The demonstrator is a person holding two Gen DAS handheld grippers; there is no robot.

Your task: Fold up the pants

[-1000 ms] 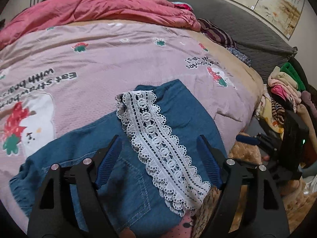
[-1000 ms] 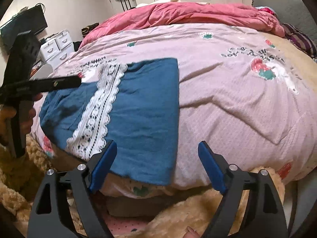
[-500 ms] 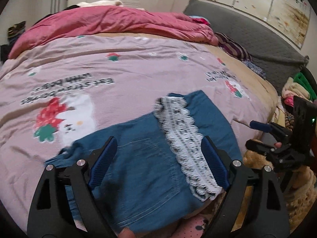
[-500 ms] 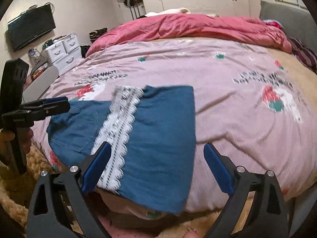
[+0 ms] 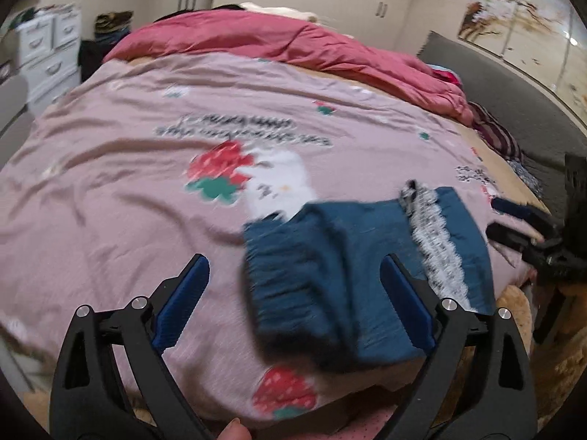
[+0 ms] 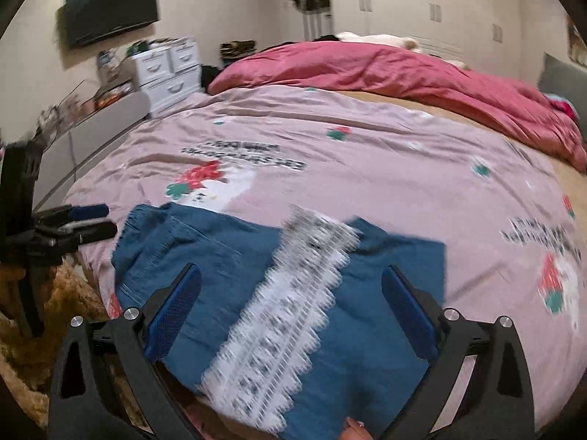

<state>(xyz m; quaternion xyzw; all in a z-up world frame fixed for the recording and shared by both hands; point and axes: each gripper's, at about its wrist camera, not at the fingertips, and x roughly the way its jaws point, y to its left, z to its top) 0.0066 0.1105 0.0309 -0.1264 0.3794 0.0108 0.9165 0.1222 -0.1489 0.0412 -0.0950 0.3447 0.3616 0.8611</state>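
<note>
Both grippers — left gripper (image 5: 293, 300), right gripper (image 6: 291, 308) — opening wider than before, empty, farther from pants (image 6: 220, 256).

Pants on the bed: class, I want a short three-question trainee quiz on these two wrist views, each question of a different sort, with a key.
1. True or false: the blue pants lie on the pink bedspread near its edge.
2. The white lace strip on the pants is: A) pinched in the right claw; B) lying free on the denim; C) hanging off the television.
3. Fill in: the red quilt is bunched at the ___ side of the bed.

Key: 1 true. 2 B; both claws, the left claw too, are opening with nothing pinched. 3 far.
</note>
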